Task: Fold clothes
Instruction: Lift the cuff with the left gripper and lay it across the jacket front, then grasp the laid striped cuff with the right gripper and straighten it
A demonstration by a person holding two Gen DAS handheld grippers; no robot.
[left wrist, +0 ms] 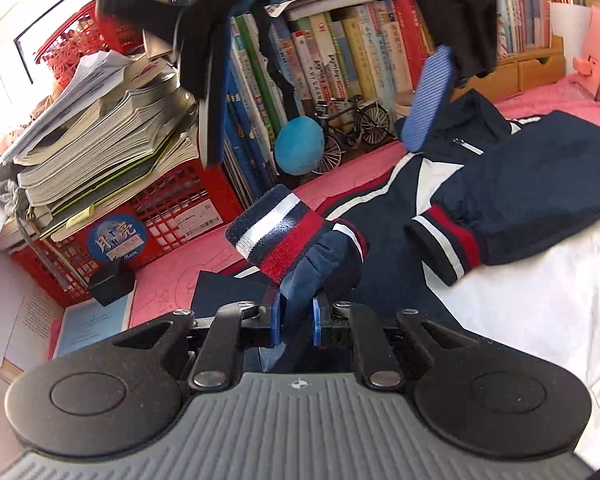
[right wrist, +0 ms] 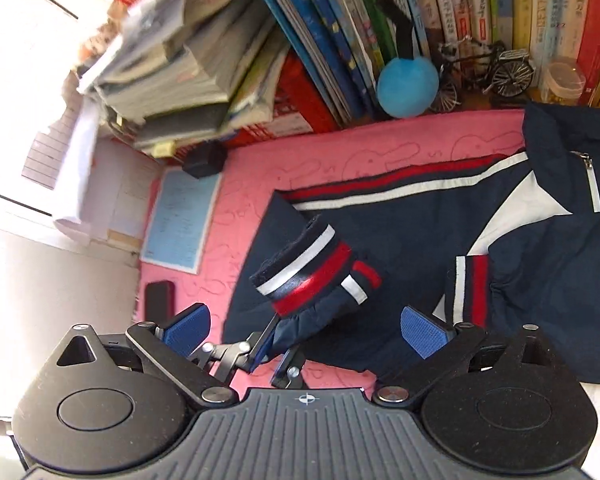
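Note:
A navy jacket with red and white stripes lies flat on a pink cloth. My left gripper is shut on one sleeve just behind its striped cuff, and holds it up off the jacket. In the right wrist view the same cuff rises from the left gripper. My right gripper is open, its blue pads wide apart on either side of the held sleeve. It hovers above in the left wrist view, right gripper. The other cuff lies folded across the jacket front.
A red crate under a stack of books stands at the left. Behind the jacket are a row of books, a blue plush ball and a model bicycle. A black box, a blue notebook and a phone lie left.

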